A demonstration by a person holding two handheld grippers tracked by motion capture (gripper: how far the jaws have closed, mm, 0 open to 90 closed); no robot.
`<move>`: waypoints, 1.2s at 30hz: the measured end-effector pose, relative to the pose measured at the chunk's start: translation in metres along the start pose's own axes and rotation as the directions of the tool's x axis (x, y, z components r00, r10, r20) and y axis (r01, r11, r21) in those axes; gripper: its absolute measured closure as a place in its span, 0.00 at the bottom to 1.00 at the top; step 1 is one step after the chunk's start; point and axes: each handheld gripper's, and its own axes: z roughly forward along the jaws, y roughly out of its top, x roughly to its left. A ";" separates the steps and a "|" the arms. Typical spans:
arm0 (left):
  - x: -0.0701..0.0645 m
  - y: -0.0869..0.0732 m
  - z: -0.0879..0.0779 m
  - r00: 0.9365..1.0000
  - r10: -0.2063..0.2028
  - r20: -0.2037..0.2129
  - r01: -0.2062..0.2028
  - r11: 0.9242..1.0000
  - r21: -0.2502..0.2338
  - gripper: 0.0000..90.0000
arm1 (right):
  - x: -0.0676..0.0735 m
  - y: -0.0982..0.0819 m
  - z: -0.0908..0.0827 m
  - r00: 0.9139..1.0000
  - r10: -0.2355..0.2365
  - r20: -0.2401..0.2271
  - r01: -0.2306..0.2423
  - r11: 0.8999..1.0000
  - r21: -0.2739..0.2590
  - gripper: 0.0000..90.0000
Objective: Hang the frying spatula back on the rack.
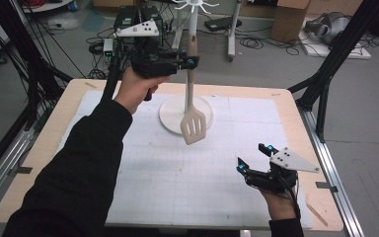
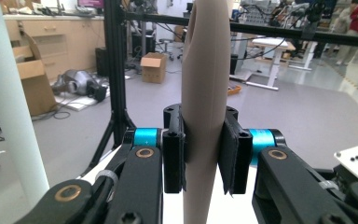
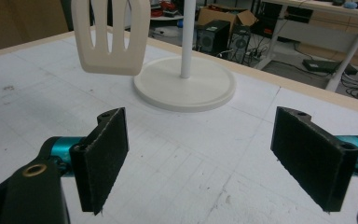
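The left gripper (image 1: 190, 62) clamps the spatula (image 1: 193, 126) by its handle and holds it upright in the air, blade down, over the stand (image 1: 170, 114) near the bench's (image 1: 44, 143) far edge. The right gripper (image 1: 252, 159), jaws wide apart and empty, hovers near the bench's near right corner.

A pale wooden worktop (image 1: 303, 148) carries a white gridded mat (image 1: 177, 168) that covers most of its surface. Toward the far side, on the mat, sits the round white base (image 1: 170, 116) of a stand, its thin pole upright. Faint smudges, perhaps scuffs, mark the mat.
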 end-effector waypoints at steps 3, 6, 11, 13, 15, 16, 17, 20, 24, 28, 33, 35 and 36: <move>0.010 0.004 0.006 1.000 -0.014 -0.006 0.014 1.000 0.004 0.82 | 0.000 -0.001 0.000 1.000 0.006 -0.001 -0.006 1.000 -0.002 0.20; 0.017 0.008 0.015 1.000 -0.021 -0.023 0.021 1.000 0.001 0.82 | -0.001 0.000 -0.001 1.000 0.011 -0.005 -0.011 1.000 -0.001 0.20; 0.021 0.015 0.036 0.999 -0.013 -0.052 0.014 1.000 0.027 0.82 | -0.002 -0.001 0.001 1.000 0.015 -0.001 -0.015 1.000 0.002 0.20; 0.023 0.017 0.041 0.998 -0.015 -0.059 0.017 0.999 0.036 0.82 | -0.004 -0.002 0.001 1.000 0.016 0.002 -0.016 1.000 -0.001 0.20; 0.026 0.021 0.048 0.997 -0.012 -0.074 0.015 0.999 0.034 0.82 | -0.004 -0.003 0.000 1.000 0.027 0.001 -0.027 1.000 0.003 0.20; 0.026 0.022 0.050 0.997 -0.016 -0.078 0.019 0.999 0.031 0.82 | -0.005 -0.003 0.000 1.000 0.027 0.000 -0.027 1.000 0.000 0.20; 0.028 0.024 0.053 0.996 -0.023 -0.083 0.025 0.999 0.028 0.82 | -0.005 -0.003 -0.001 1.000 0.029 0.002 -0.029 1.000 0.001 0.20; 0.031 0.027 0.058 0.996 -0.023 -0.092 0.026 0.999 0.039 0.82 | -0.007 -0.003 0.000 0.999 0.032 0.002 -0.032 0.999 -0.002 0.20; 0.033 0.030 0.064 0.995 -0.031 -0.099 0.034 0.999 0.033 0.82 | -0.007 -0.003 0.000 0.999 0.036 -0.004 -0.036 0.999 0.001 0.20; 0.037 0.029 0.066 0.993 -0.039 -0.113 0.043 0.998 0.036 0.82 | -0.007 -0.004 0.000 0.999 0.040 -0.010 -0.040 0.999 -0.002 0.20; 0.042 0.029 0.064 0.990 -0.049 -0.132 0.054 0.998 0.032 0.82 | -0.007 -0.003 0.000 0.999 0.042 -0.011 -0.042 0.999 -0.003 0.20; 0.044 0.029 0.064 0.988 -0.056 -0.144 0.062 0.997 0.039 0.82 | -0.007 -0.004 0.000 0.999 0.043 -0.012 -0.043 0.999 -0.002 0.20; 0.045 0.028 0.064 0.988 -0.058 -0.145 0.064 0.997 0.041 0.82 | -0.007 -0.004 0.000 0.999 0.042 -0.013 -0.042 0.999 -0.001 0.20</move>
